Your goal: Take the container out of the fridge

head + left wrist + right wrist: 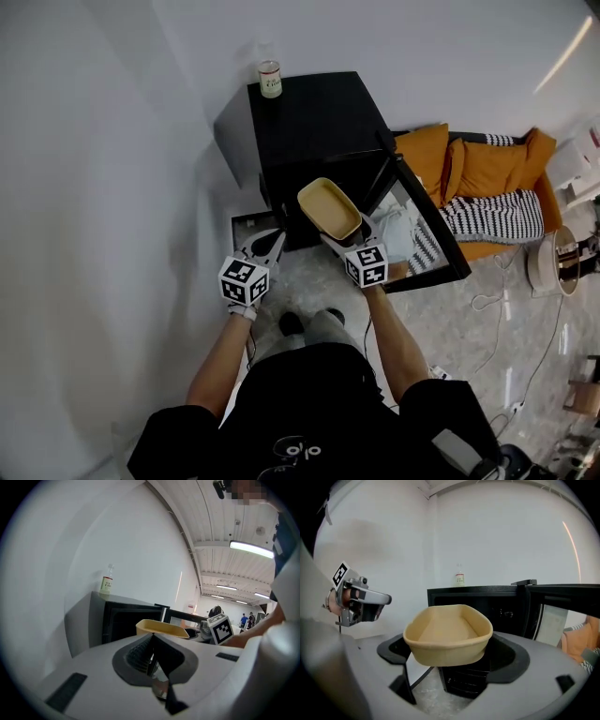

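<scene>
At the left of the head view is a bare white wall (94, 187). Beside it my left forearm (220, 352) reaches forward out of a black sleeve. It carries my left gripper (267, 246), which points toward the fridge and slightly downward. Its jaws are pressed together with nothing between them. Up the frame stands the black fridge (309, 127), low and boxy, set into the corner of the room. A small bottle (270, 80) stands upright near the back left corner of its top surface. Just right of centre the tan container (328, 206) is in the air in front of the fridge's open mouth, outside it and above the pale speckled floor (305, 286). It is empty, level and open side up. My right gripper (339, 242) has it, the jaws spread wide around its near end and pinching its two sides. My right forearm (389, 337) runs straight back from there, roughly parallel to the left. Further right the fridge door (427, 225) stands swung open. Beyond it are orange cushions (487, 164) and a black-and-white striped cloth (497, 216). White cables (487, 302) lie loose on the floor at the lower right.
</scene>
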Demonstrator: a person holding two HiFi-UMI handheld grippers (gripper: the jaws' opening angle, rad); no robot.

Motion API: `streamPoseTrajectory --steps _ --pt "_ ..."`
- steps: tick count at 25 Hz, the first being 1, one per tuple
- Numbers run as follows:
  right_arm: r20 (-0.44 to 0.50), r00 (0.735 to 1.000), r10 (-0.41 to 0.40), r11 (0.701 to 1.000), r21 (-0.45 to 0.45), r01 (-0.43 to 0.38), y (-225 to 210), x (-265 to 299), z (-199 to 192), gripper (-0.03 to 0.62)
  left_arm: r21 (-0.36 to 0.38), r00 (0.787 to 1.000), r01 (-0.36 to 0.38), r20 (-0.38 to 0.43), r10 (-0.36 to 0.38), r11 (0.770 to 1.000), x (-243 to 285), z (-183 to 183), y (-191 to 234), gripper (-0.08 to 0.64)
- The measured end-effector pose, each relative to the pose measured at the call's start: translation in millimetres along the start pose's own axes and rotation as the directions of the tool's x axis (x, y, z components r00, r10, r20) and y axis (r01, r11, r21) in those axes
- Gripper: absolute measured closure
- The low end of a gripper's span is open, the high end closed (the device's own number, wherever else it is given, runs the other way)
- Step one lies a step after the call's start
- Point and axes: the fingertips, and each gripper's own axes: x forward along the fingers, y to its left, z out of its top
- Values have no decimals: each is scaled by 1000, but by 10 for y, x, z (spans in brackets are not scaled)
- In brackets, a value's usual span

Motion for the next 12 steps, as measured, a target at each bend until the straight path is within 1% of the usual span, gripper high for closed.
streamPoseTrajectory --steps 3,6,9,12 --pt "6 1000 18 1000 -4 -18 78 -253 23 94 -8 1000 -13 7 13 1000 -46 -8 -145 552" --pt "13 999 50 999 -20 -50 130 -496 78 94 -19 999 -33 36 33 999 -89 38 -313 552" --pt "17 997 71 997 -32 -70 109 -762 122 94 -26 997 -59 57 60 998 -120 85 -540 552" --pt "0 995 95 995 -39 -95 93 -1040 142 94 -34 994 -78 77 80 996 -149 131 -825 552"
